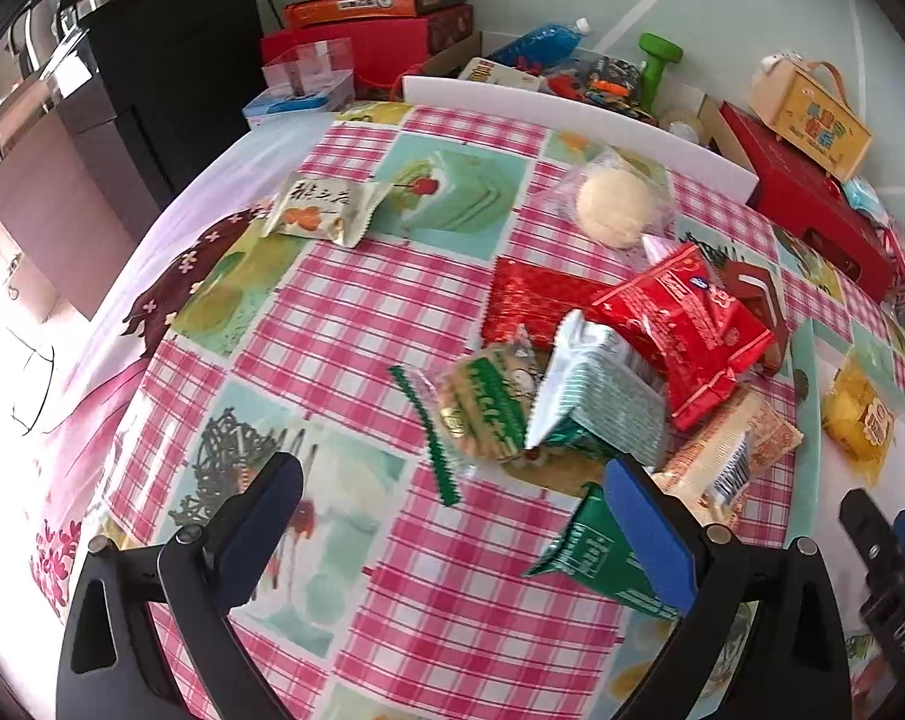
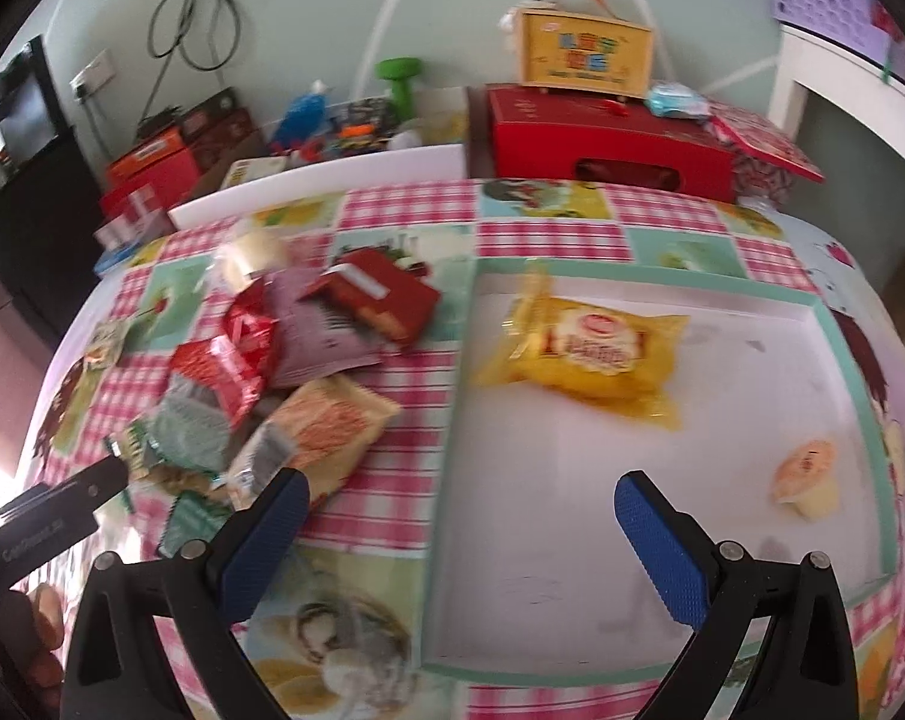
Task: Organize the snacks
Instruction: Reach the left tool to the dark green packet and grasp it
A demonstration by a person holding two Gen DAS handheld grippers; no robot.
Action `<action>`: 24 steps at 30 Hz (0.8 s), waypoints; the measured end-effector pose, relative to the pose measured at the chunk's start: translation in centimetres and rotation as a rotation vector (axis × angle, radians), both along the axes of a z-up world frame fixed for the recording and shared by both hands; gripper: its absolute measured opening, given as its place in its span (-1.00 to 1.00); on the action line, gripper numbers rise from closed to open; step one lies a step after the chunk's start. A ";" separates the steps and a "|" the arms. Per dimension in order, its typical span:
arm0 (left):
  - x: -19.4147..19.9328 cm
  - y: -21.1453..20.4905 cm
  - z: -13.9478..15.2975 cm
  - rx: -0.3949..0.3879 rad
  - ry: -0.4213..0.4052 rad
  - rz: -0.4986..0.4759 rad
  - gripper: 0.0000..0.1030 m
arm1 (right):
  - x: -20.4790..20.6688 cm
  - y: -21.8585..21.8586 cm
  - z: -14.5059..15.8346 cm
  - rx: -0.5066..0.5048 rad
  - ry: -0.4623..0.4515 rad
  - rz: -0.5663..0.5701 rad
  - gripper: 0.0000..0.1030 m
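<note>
Ahead of left gripper (image 1: 452, 504): snack pile (image 1: 602, 372); empty, jaws apart | right gripper (image 2: 458, 516): likewise

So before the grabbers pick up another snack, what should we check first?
1. Left gripper open and empty: ok, fingers spread wide, nothing between them.
2. Right gripper open and empty: ok.
3. Room in the white tray: ok, only the yellow snack packet and a small jelly cup lie in it.
4. Snacks left to sort: ok, the snack pile sits on the checked tablecloth just ahead of the left gripper.
5. Easy single grab: not ok, the packets overlap each other.
6. Grippers clear of each other: cannot tell, they are close side by side.
</note>
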State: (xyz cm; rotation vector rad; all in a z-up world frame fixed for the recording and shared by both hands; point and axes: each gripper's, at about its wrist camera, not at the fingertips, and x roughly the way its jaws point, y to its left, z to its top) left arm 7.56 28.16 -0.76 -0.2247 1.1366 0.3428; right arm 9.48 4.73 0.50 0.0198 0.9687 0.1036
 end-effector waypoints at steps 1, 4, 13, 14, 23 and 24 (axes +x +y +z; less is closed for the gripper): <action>-0.1 0.2 -0.1 -0.010 0.000 0.002 0.95 | -0.1 0.2 0.0 0.006 -0.001 0.008 1.00; -0.2 0.7 -0.3 -0.034 0.002 0.007 0.95 | -0.2 0.8 -0.3 0.017 0.001 0.021 1.00; -0.3 0.4 -1.2 -0.120 0.002 -0.027 0.95 | -0.7 2.9 -1.1 -0.015 -0.001 0.089 0.94; -0.3 0.3 -1.4 -0.132 0.004 -0.038 0.95 | -0.7 2.9 -1.3 -0.020 0.003 0.089 0.90; -0.2 -2.3 -2.2 -0.171 0.016 -0.121 0.95 | -0.3 -0.6 -1.4 -0.054 0.018 -0.006 0.74; -0.2 -2.5 -2.4 -0.174 0.020 -0.128 0.95 | -0.2 -1.1 -1.4 -0.055 0.020 -0.018 0.74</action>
